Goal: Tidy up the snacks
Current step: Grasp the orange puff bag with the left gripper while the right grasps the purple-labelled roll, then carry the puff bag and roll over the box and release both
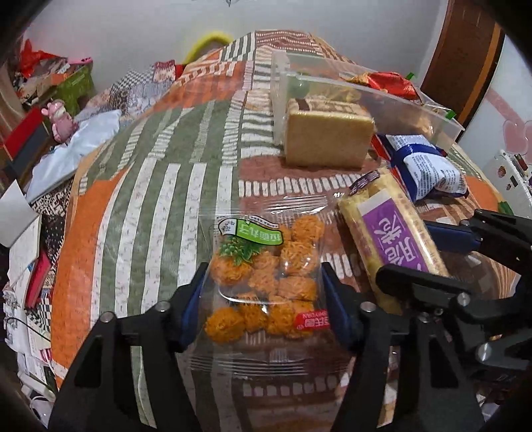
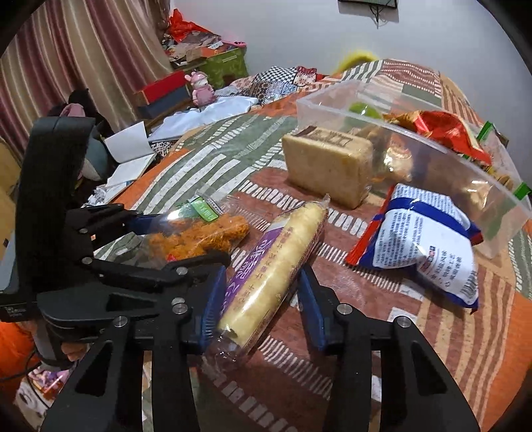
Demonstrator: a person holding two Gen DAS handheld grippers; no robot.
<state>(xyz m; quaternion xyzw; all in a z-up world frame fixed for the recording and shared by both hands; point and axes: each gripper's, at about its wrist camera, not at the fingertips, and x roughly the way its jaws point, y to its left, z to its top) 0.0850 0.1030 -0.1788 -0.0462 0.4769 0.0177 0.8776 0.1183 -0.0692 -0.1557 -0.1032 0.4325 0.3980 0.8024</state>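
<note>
Nearest, left gripper (image 1: 262,282) clamped on bag of orange snack balls (image 1: 266,285); right gripper (image 2: 262,292) astride purple-labelled roll (image 2: 276,266), contact uncertain. Judged mid-pickup. Beyond, tan cake block (image 1: 327,136), blue-white packet (image 2: 429,246). Farthest, clear bin (image 2: 432,156) on bedspread (image 1: 149,186): next, probably lifting both there.

A patchwork bedspread (image 1: 159,186) covers the bed; striped curtains (image 2: 66,56) hang beside a plain white wall (image 2: 282,30).
</note>
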